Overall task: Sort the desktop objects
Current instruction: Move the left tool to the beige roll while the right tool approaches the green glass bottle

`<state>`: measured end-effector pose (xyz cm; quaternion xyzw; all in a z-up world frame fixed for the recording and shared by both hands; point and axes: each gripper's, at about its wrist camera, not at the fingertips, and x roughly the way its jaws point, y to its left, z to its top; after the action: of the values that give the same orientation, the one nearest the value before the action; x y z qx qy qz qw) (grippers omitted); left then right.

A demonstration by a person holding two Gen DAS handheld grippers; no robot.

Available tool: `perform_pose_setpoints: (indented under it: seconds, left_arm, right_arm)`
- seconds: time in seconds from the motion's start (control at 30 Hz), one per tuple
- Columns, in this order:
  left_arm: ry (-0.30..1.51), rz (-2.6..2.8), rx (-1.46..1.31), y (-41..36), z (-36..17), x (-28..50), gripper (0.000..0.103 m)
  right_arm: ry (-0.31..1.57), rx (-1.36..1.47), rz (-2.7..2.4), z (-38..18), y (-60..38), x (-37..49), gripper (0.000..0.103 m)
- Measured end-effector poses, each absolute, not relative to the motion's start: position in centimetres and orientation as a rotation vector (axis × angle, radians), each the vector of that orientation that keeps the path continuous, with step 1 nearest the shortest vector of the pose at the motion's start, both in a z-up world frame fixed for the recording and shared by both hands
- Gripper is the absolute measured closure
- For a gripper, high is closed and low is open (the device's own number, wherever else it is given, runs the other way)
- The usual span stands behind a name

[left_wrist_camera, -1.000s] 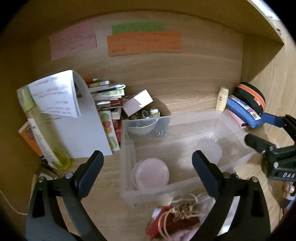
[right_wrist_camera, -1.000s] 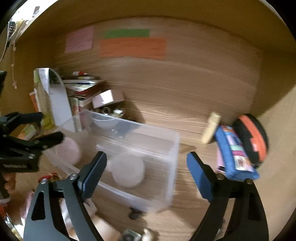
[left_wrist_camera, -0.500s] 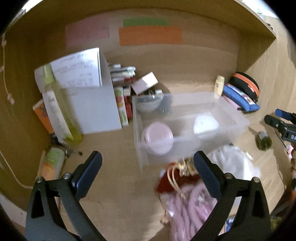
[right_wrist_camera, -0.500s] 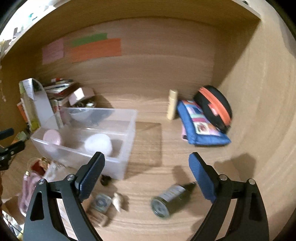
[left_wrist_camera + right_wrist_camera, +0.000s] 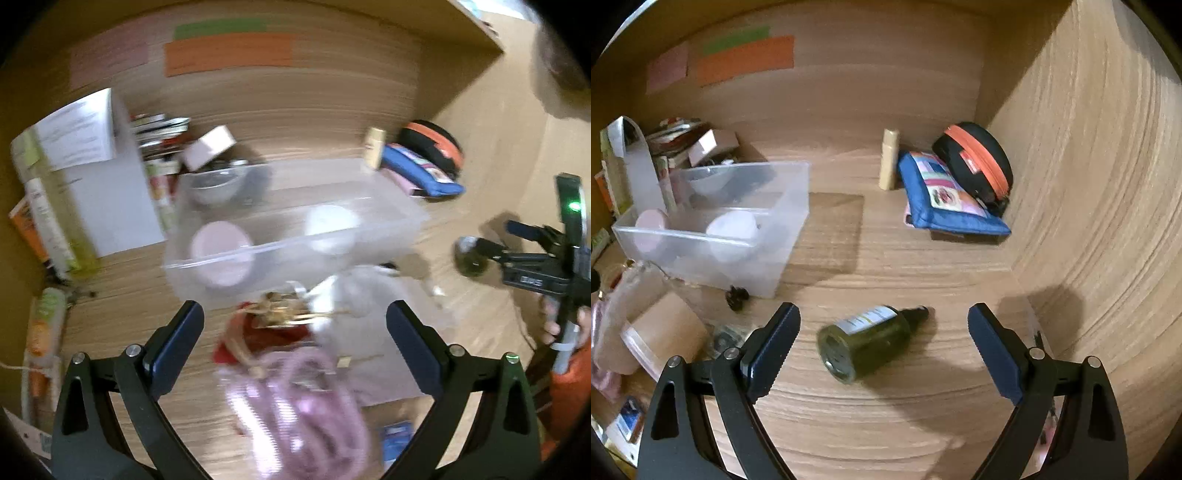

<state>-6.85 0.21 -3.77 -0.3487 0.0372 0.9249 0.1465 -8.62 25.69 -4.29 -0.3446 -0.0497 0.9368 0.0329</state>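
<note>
A clear plastic bin on the wooden desk holds a pink round case and a white round case. A dark green bottle lies on its side between the fingers of my right gripper, which is open just above it. My left gripper is open and empty over a red pouch and a pink bag in front of the bin. The right gripper also shows in the left wrist view, next to the bottle.
A blue pouch, a black-and-orange case and a beige tube sit at the back right by the side wall. Books, a white folder and a yellow-green bottle stand at the left. Small clutter lies before the bin.
Both grippers have pulled back from the bin and tilted down. The right one has come down over the green bottle; the left one has moved over the pouches in front of the bin.
</note>
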Motion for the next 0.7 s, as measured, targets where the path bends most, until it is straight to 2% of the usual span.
perform_pose_setpoints:
  seconds: [0.33,0.5,0.7]
  left_arm:
    - [0.244,2.537,-0.961,6.0,-4.0,-6.4,0.003]
    - [0.217,2.465,-1.025,7.3,-4.4,-7.9,0.003]
    - [0.144,2.385,-0.966,9.1,-3.1,-7.4,0.003]
  right_arm:
    - [-0.097,-1.2,2.854,-6.1,27.6,-9.8,0.012]
    - [-0.082,-1.302,2.873,-7.1,27.5,-11.0,0.012]
    - [-0.1,-1.338,2.875,-7.9,27.5,-12.1,0.012]
